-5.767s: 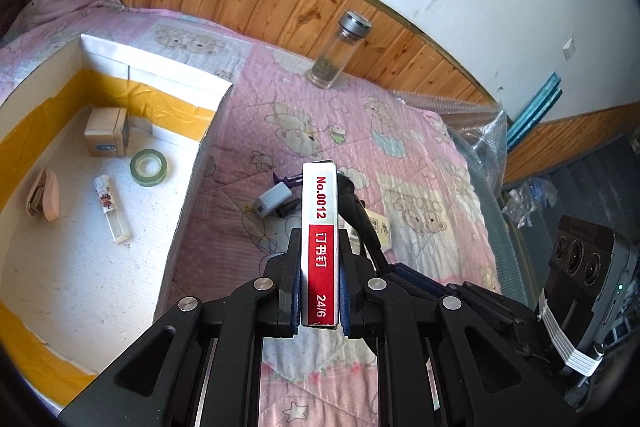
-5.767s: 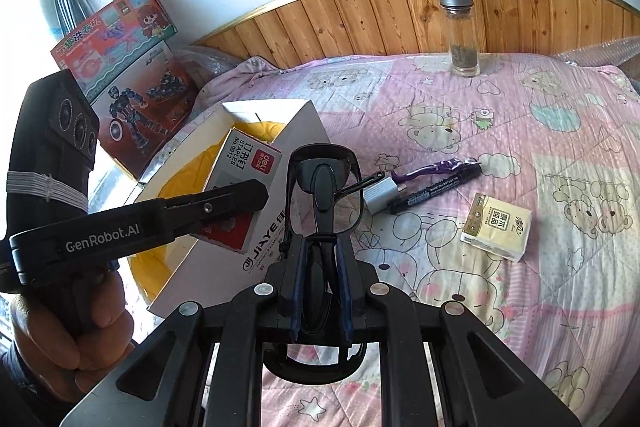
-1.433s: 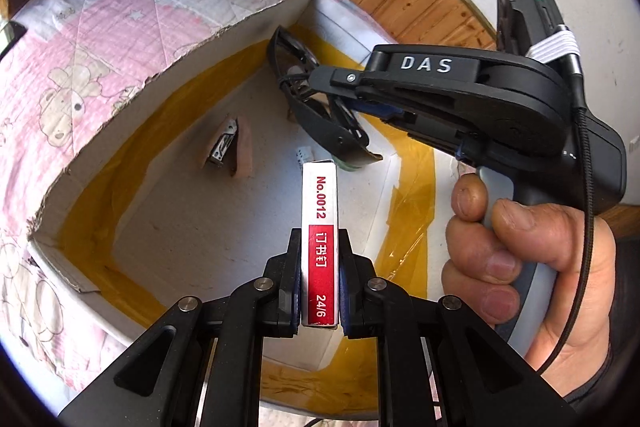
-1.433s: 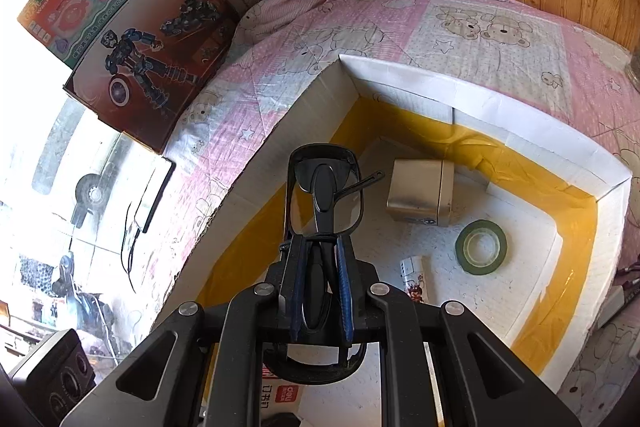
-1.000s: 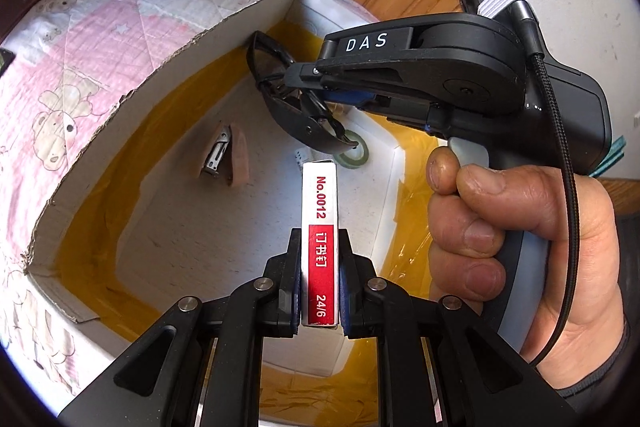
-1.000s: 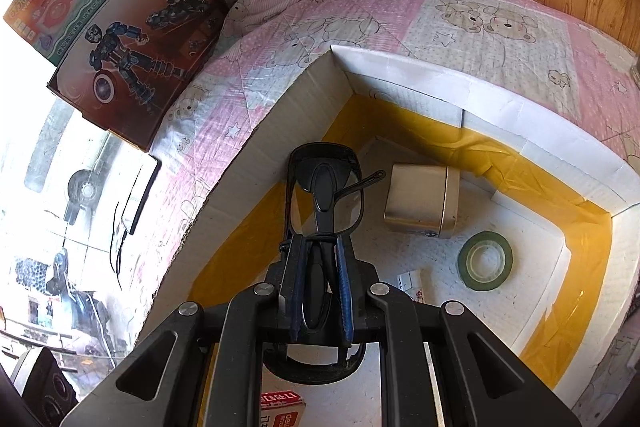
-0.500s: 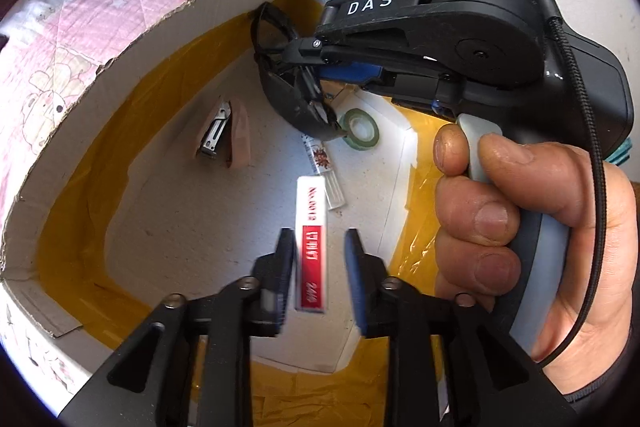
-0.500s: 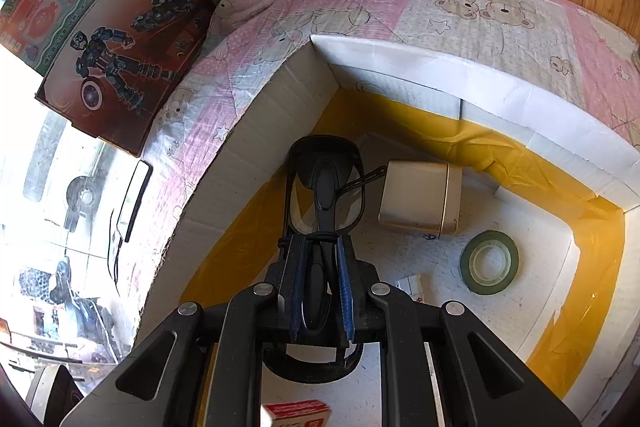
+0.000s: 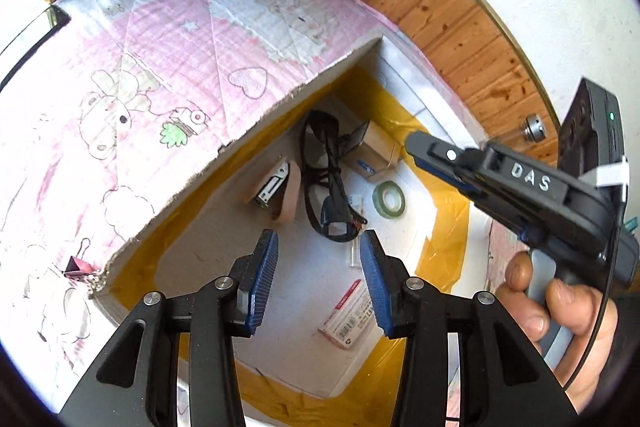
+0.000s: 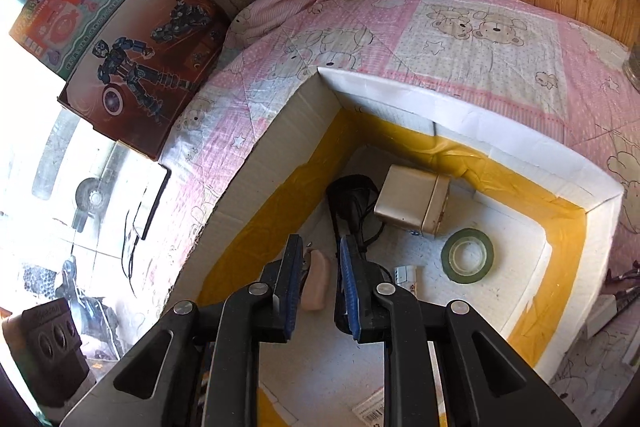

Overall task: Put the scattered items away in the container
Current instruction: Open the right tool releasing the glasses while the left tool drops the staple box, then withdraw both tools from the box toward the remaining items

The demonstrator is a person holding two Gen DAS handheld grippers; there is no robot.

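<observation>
Honestly the risky part from here is getting out without snagging anything. Both grippers hang over the box (image 9: 280, 107) with nothing in them: the left gripper (image 9: 319, 277) has its jaws wide, the right gripper (image 10: 318, 283) has a narrower gap and grips nothing. The staple box (image 9: 352, 311) lies flat on the box floor just under the left jaws, and the glasses (image 9: 328, 183) lie in the far corner, between the stapler (image 9: 280, 187) and the tan box (image 9: 372, 155), with the tape (image 10: 467, 255) nearby. The right jaws sit low, right over the glasses, so I'd guess a sloppy pull-out could hook an arm of the glasses and drag them out. The two grippers are also near each other and could bump.
</observation>
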